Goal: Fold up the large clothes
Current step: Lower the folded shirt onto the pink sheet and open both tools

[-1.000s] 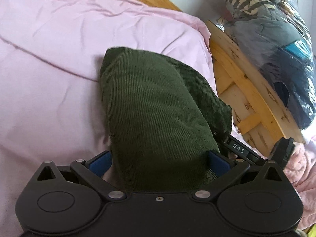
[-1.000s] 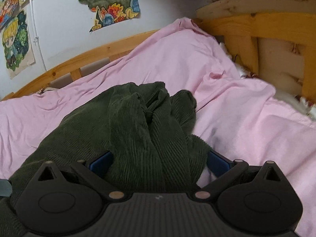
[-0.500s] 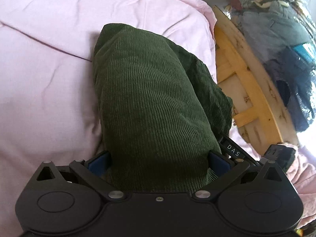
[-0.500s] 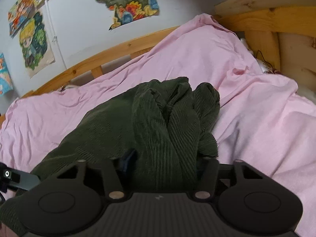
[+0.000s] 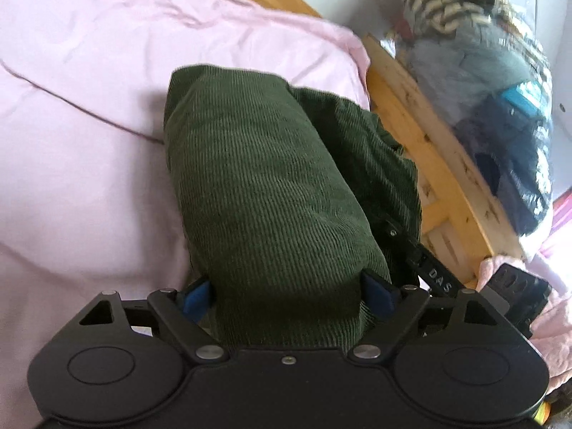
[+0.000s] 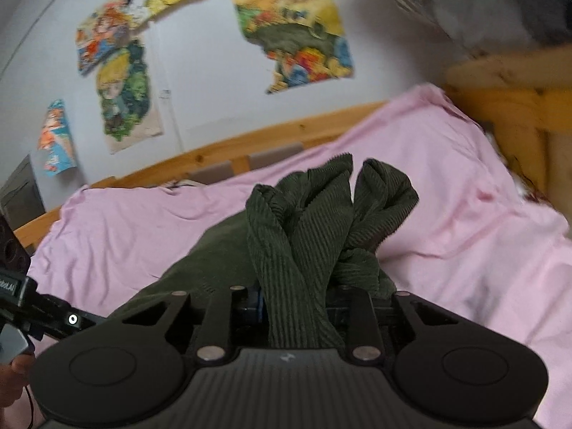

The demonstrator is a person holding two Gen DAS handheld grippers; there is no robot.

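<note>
Right tongs point(image 6: 296, 307) pinching bunched dark-green corduroy garment point(image 5: 264, 193); left tongs point(image 5: 286, 289) spread around it. Soft, limp, bulky; best gripped at edges.

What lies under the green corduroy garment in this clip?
The pink bedsheet lies under the green corduroy garment, spreading out on both sides of it. The garment drapes over the left gripper and covers the gap between its jaws, so any contact there is hidden.

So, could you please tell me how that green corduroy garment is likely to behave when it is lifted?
The green corduroy garment will probably flop and sag: it bunches in folds ahead of the right tongs. It looks fairly heavy, lying thick and bulky between the left tongs. The ribbed cloth likely resists slipping.
</note>
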